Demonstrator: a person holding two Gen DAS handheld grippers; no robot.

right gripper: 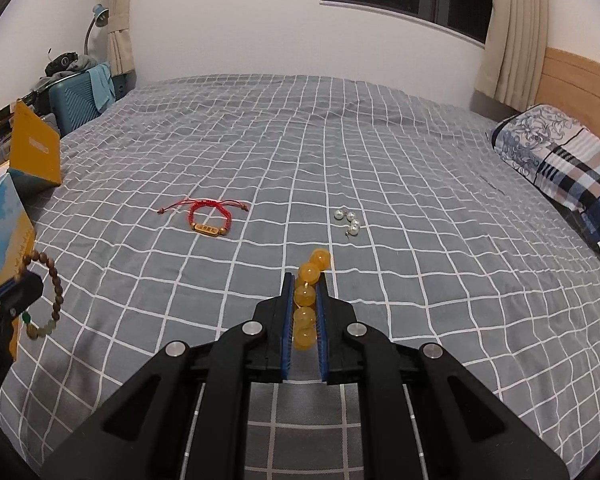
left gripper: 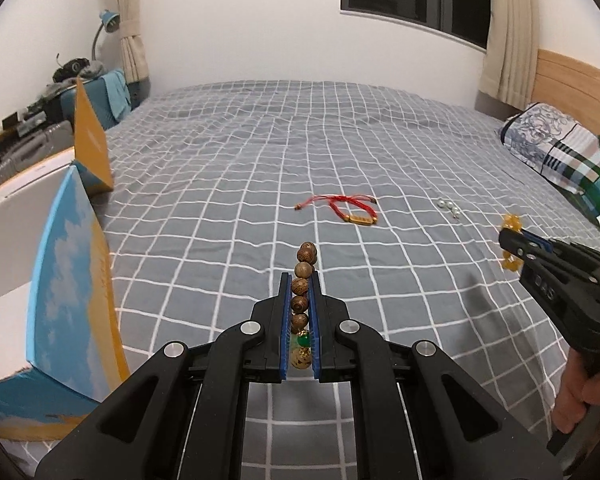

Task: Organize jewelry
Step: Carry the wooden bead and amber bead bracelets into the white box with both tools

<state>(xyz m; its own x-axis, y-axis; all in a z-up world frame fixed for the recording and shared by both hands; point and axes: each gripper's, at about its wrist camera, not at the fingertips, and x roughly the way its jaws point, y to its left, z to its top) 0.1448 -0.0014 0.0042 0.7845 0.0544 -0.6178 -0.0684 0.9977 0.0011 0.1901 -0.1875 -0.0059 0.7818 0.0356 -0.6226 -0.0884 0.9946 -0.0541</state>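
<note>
1. Low centre of the left wrist view, the left tool [left gripper: 300, 280] is clamped on a wooden bead bracelet [left gripper: 303, 292], its blue pads pressing the strand from both sides; a green bead sits low in the grip.
2. Low centre of the right wrist view, the right tool [right gripper: 305, 278] pinches an amber bead bracelet [right gripper: 306, 300] the same way, lifted off the bed [right gripper: 420, 320].
3. Both strands look light and floppy (hard round beads on cord), so they will likely swing and could roll out of the pads; holding across two or three beads seems safest.
4. At the left edge stands an open blue-and-yellow box [left gripper: 72, 280], probably the destination.
5. Farther up, mid-frame, a red cord bracelet [right gripper: 208, 220] lies flat on the bed.
6. Right of it rest small pearl earrings [right gripper: 350, 222], tiny and slippery, best nipped singly.
</note>
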